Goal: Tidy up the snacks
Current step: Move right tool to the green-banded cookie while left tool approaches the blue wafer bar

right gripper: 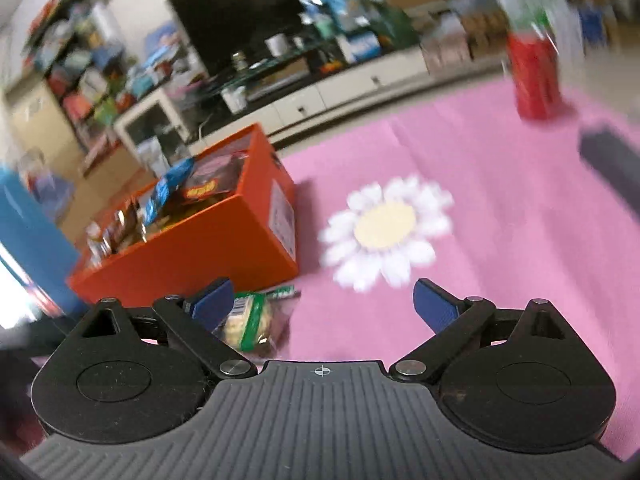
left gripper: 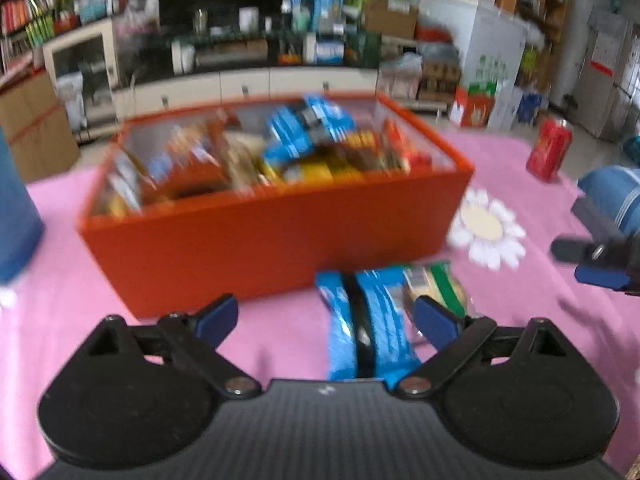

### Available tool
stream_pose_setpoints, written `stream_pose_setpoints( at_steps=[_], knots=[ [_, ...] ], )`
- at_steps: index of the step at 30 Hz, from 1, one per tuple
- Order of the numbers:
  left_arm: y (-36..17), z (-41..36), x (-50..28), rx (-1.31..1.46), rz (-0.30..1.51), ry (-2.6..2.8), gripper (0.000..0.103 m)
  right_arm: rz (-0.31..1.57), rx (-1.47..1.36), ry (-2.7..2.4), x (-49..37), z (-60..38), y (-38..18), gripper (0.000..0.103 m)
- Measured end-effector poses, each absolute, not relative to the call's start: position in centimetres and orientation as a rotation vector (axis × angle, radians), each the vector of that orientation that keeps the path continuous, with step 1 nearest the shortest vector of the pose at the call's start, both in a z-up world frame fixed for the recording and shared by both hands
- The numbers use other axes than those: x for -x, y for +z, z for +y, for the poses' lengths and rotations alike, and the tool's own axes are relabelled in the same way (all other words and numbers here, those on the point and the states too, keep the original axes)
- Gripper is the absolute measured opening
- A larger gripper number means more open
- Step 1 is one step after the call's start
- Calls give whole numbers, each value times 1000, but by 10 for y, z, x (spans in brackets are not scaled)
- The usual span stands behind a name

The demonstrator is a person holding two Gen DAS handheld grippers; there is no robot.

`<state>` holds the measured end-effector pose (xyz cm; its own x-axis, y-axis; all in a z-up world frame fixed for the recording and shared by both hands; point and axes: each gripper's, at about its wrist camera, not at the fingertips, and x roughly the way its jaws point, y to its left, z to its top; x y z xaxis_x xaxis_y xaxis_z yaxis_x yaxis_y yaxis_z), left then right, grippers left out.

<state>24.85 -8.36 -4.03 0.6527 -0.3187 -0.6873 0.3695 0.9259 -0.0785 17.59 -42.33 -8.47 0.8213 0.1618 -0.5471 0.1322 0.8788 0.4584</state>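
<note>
**Left gripper lined up over blue packet, both grippers spread wide**

Left gripper (left gripper: 326, 320) hangs with its jaws spread apart and nothing between them, poised above a blue snack packet (left gripper: 370, 328) that lies on the pink table (left gripper: 540, 184) just in front of the orange box (left gripper: 272, 232). A green-and-clear biscuit packet (left gripper: 436, 288) lies touching the blue one on its right. The box already looks heaped with snacks. The right gripper (right gripper: 324, 306) is also spread and holds nothing; the biscuit packet (right gripper: 254, 320) sits by its left finger.

Risks, as I judge them: the two loose packets touch, so closing on the blue one could catch the edge of the biscuit packet and drag it. The wrapper looks slick and flat, so a shallow pinch may slip. The heaped box could shed packets when another is added. Both views are blurred, so aim is uncertain. A red can (left gripper: 549, 148) stands well apart, near the far edge.
</note>
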Motion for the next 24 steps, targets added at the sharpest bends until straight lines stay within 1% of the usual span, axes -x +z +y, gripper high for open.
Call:
stream_pose_setpoints(
  at_steps=[2, 4, 6, 7, 9, 12, 14, 16, 17, 21, 24],
  knots=[
    [-47, -92, -256, -63, 784, -399, 95, 622, -576, 10, -175, -435, -91, 87],
    [-52, -97, -265, -79, 783, -375, 94, 624, -585, -3, -175, -439, -95, 87],
    [-61, -101, -273, -114, 809, -369, 90, 629, -563, -5, -178, -435, -97, 87],
    [-66, -103, -276, -120, 835, -393, 86, 634, -552, 5, -180, -434, -97, 87],
    [-75, -102, -280, -97, 871, -431, 85, 644, -550, 17, -184, -429, -98, 87],
    [-82, -102, -281, -101, 860, -396, 84, 654, -560, 28, -192, -425, -97, 87],
    [-82, -102, -281, -117, 849, -377, 72, 660, -549, 32, -191, -420, -97, 87],
    [-81, -98, -279, -132, 848, -367, 63, 673, -525, 34, -194, -413, -98, 87],
    [-78, -94, -277, -136, 854, -358, 60, 679, -515, 37, -195, -410, -99, 87],
    [-75, -66, -267, -156, 881, -331, 60, 710, -475, 62, -203, -395, -101, 87],
    [-74, -41, -250, -148, 895, -305, 60, 733, -365, 80, -208, -371, -103, 87]
  ],
)
